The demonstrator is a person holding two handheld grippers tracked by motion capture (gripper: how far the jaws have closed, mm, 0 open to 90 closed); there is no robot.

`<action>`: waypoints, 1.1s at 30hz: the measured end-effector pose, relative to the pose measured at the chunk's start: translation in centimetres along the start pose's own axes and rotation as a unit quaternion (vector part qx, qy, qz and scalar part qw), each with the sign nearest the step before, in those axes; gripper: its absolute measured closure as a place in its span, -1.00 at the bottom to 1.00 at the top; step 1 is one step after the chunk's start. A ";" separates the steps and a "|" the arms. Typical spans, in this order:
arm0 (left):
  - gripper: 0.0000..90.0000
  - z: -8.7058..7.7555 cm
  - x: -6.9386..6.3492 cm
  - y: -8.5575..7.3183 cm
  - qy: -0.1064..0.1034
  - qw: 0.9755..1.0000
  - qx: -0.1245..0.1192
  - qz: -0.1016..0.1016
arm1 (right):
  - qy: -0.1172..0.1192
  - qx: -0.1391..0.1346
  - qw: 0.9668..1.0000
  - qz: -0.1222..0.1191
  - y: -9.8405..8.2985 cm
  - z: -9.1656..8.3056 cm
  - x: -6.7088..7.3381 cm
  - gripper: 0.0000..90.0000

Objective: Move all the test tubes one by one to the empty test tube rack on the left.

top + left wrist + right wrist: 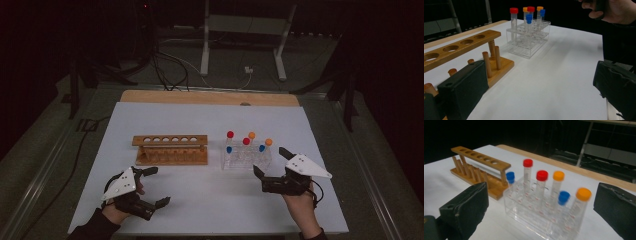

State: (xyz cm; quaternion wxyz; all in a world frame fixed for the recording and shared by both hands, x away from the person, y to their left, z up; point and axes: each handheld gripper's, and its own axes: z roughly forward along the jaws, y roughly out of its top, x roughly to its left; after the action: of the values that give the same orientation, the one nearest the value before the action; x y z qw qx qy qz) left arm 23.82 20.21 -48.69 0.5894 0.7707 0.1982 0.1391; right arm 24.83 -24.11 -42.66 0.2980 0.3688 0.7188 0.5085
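High view: capped tubes (pixel 246 145) stand upright.

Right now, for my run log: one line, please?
left gripper: open | right gripper: open, near clear rack | six capped tubes racked | wooden rack empty

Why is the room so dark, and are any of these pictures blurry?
High view: only the white table is lit, surroundings nearly black. Right gripper view: the orange-capped tube nearest the camera is smeared. Left gripper view: the clear rack is fairly sharp.
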 end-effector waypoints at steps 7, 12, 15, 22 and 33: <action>-0.99 0.0 0.0 0.0 -0.001 1.000 0.000 0.000 | 0.015 -0.001 1.000 -0.008 0.9 1.3 0.9 -1.00; -0.99 0.0 0.0 0.0 -0.003 1.000 -0.001 -0.001 | 0.030 0.005 0.999 -0.012 1.3 2.4 1.7 -1.00; -0.99 -0.1 0.0 0.0 -0.004 1.000 -0.002 -0.001 | 0.037 0.010 0.999 -0.010 1.3 3.2 2.3 -1.00; -0.99 -0.1 0.0 0.0 -0.006 1.000 -0.004 -0.002 | 0.052 0.012 0.999 -0.002 1.1 4.7 3.2 -1.00; -0.99 -0.1 -0.1 0.0 -0.007 1.000 -0.003 -0.002 | 0.065 0.052 0.996 -0.005 0.1 6.7 3.9 -0.68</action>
State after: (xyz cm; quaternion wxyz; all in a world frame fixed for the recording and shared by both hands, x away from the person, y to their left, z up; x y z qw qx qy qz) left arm 23.74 20.22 -48.62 0.5933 0.7695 0.1955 0.1330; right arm 28.11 -17.43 -44.87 0.2332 0.3462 0.7640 0.4920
